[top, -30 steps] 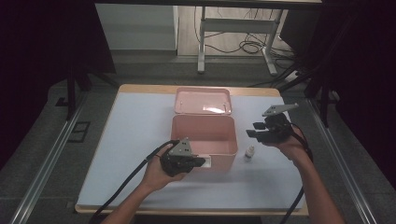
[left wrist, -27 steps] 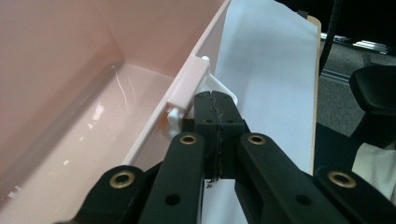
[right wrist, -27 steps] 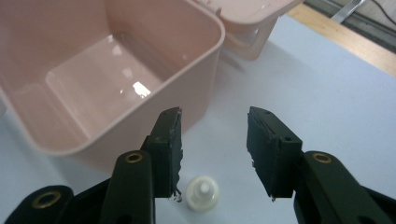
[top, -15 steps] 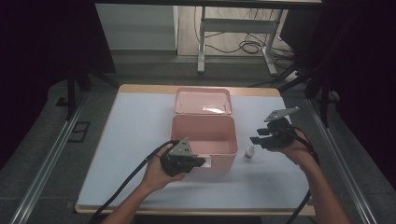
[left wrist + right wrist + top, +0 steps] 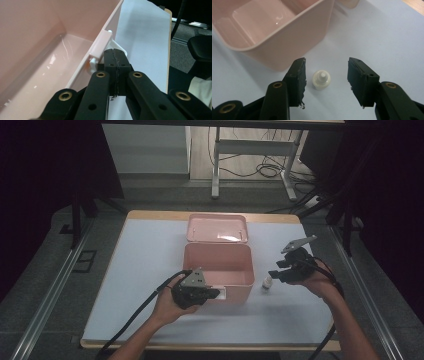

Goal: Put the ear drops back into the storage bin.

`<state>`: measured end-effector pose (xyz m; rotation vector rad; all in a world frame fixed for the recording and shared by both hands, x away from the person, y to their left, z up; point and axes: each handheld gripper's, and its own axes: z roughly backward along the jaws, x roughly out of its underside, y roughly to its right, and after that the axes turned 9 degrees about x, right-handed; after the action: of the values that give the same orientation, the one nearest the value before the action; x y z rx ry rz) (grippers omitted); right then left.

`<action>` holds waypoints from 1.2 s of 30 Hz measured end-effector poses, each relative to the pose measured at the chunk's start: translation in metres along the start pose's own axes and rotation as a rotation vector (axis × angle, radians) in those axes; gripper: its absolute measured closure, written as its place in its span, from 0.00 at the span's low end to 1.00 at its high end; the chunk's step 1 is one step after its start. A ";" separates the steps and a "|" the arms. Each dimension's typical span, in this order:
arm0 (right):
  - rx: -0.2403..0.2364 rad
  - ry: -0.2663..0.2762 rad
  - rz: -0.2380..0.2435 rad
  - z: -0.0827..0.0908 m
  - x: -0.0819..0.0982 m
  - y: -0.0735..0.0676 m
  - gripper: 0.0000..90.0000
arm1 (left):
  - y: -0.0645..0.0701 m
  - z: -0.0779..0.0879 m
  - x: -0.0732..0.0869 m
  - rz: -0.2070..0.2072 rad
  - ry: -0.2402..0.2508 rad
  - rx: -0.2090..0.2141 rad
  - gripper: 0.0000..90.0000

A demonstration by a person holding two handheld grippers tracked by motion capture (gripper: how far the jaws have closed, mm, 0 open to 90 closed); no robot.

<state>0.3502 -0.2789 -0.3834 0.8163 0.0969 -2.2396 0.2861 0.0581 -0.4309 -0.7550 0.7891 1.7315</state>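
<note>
An open pink box [image 5: 217, 265] stands mid-table, its inside [image 5: 259, 22] bare. At the box's front wall my left gripper [image 5: 212, 293] is shut, its jaw tips [image 5: 115, 53] pinched on the box's white latch [image 5: 119, 48]. A small white bottle [image 5: 268, 282] stands upright on the white mat just right of the box. My right gripper [image 5: 277, 270] is open; its jaws have just been opening. The bottle [image 5: 321, 79] stands between the pads [image 5: 299, 72], touching neither.
The pink lid [image 5: 217, 228] lies flat behind the box. The white mat [image 5: 145, 260] covers the tabletop, with a wooden edge [image 5: 150, 214] at the back. Cables trail from both grippers toward the near edge.
The right gripper's jaws have spread wider around the bottle, which stays on the mat. The left gripper and the box have not moved.
</note>
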 end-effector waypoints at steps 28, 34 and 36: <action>-0.004 -0.208 0.060 -0.062 0.013 -0.012 0.55 | 0.000 0.001 0.000 -0.001 -0.006 0.001 1.00; -0.005 -0.246 0.072 -0.072 0.014 -0.013 0.57 | 0.000 0.001 0.000 0.000 -0.006 0.000 1.00; -0.006 -0.259 0.071 -0.074 0.015 -0.014 0.59 | 0.000 0.000 0.000 0.001 -0.002 0.002 1.00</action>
<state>0.3727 -0.2557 -0.4532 0.5125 -0.0480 -2.2558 0.2863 0.0587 -0.4310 -0.7513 0.7896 1.7318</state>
